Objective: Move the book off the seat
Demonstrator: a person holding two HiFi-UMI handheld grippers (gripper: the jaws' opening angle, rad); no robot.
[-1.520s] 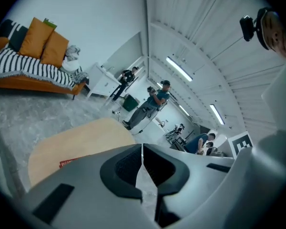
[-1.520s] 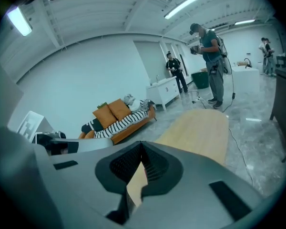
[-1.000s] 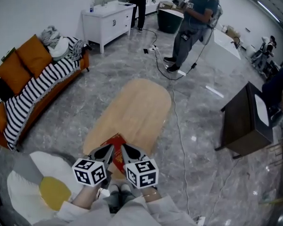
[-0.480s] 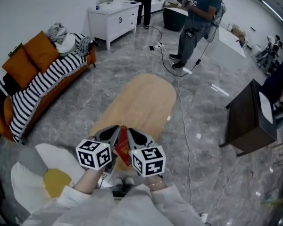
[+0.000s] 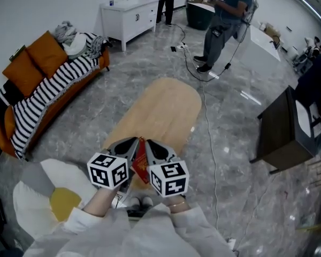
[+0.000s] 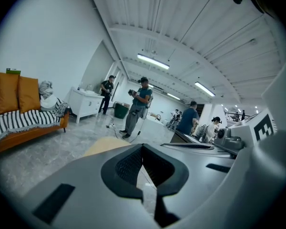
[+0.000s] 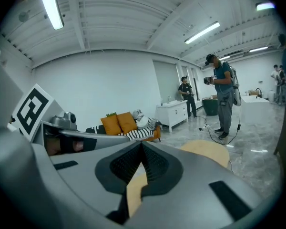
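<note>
A red book [image 5: 140, 164] stands on edge, pinched between the sides of my two grippers, above the near end of an oval wooden top [image 5: 163, 114]. My left gripper [image 5: 132, 142] is on the book's left and my right gripper [image 5: 149, 144] on its right, both pointing away from me. In the left gripper view the left gripper [image 6: 142, 147] has its tips together with nothing between them. The right gripper [image 7: 142, 144] looks the same in its own view. Most of the book is hidden behind the marker cubes.
A white round seat with a yellow cushion [image 5: 40, 208] lies at lower left. An orange sofa with a striped blanket [image 5: 40, 95] lines the left wall, a white cabinet [image 5: 129, 16] behind it. A person [image 5: 220, 23] stands beyond, with a cable [image 5: 206, 106] across the floor. A dark table [image 5: 281, 130] stands right.
The book lay flat on the wooden top's near end; now it is upright between the grippers. Both grippers have risen and closed in on it.
</note>
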